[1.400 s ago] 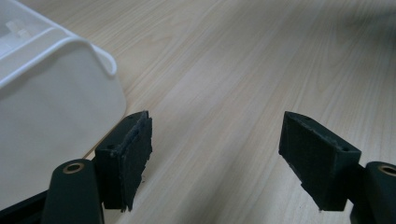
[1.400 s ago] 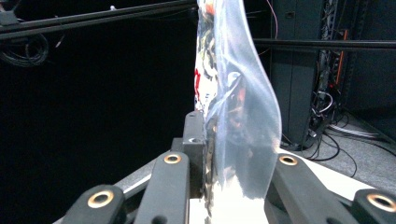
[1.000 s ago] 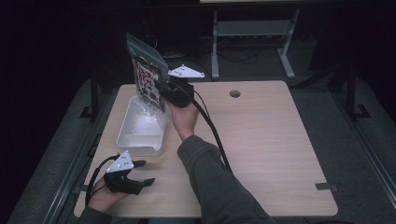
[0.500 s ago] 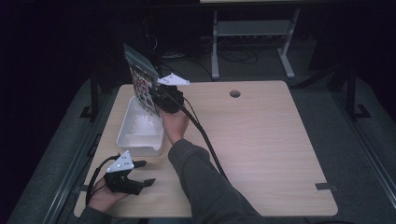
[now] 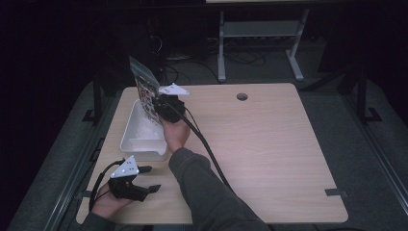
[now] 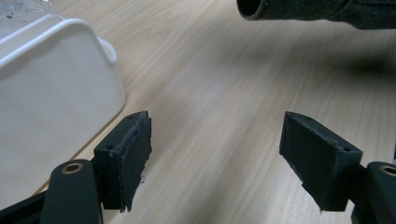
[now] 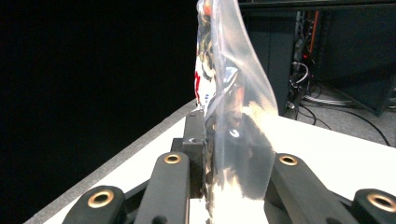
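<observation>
While your right tool [image 5: 161, 107] pinches the clear printed plastic bag [image 5: 144, 89] upright, its long axis vertical at the frame's upper left, the white plastic tub [image 5: 137, 140] lies directly below it, nearer than your spread, idle left tool [image 5: 146, 179].

You're at a pale wooden table [image 5: 269, 144] with a round cable hole [image 5: 242, 96], dim room around you, grey carpet floor [image 5: 337, 82], a grey metal stand [image 5: 260, 43] behind, loose cables [image 5: 240, 60] beneath it.
</observation>
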`<action>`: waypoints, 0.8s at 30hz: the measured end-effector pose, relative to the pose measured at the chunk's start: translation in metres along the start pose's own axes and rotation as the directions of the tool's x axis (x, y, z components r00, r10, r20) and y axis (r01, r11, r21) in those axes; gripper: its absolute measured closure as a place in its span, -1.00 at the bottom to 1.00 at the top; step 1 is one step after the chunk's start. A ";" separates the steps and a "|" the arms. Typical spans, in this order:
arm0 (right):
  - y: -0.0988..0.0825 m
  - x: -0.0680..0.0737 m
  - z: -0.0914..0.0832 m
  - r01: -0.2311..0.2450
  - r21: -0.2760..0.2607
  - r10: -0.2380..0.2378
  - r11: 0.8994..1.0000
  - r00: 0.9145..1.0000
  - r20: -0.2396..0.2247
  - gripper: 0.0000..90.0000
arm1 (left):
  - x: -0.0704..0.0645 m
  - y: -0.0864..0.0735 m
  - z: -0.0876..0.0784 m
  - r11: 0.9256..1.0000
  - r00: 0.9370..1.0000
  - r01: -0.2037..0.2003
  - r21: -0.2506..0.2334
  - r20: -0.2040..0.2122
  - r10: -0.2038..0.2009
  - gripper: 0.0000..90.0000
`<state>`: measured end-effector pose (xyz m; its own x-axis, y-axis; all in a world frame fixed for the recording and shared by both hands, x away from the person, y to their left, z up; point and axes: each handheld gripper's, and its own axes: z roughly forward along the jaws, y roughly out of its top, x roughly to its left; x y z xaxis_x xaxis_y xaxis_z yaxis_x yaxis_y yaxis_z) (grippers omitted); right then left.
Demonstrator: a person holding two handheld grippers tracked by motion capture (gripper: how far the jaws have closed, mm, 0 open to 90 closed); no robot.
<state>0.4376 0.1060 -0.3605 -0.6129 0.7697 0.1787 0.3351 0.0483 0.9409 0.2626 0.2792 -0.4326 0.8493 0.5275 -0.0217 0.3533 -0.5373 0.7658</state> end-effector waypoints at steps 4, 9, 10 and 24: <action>-0.001 0.002 0.003 -0.022 0.004 0.022 1.000 1.000 0.002 0.67 | 0.000 0.000 0.000 1.000 1.000 -0.001 0.001 -0.001 0.001 -0.46; -0.006 0.007 0.010 -0.017 0.028 0.017 0.999 1.000 0.003 0.67 | 0.001 0.000 -0.001 1.000 1.000 0.000 -0.002 -0.001 0.000 -0.46; -0.008 0.008 0.011 -0.014 0.030 0.014 0.999 1.000 0.006 0.67 | 0.001 0.000 -0.001 1.000 1.000 -0.001 -0.001 -0.001 0.001 -0.46; -0.016 0.005 -0.002 0.148 0.127 -0.146 0.981 0.989 -0.023 0.64 | 0.001 0.000 0.001 1.000 1.000 -0.005 0.012 0.000 0.005 -0.46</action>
<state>0.4279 0.1083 -0.3743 -0.6715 0.7396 0.0461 0.3289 0.2418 0.9129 0.2636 0.2791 -0.4337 0.8507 0.5253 -0.0179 0.3539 -0.5474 0.7583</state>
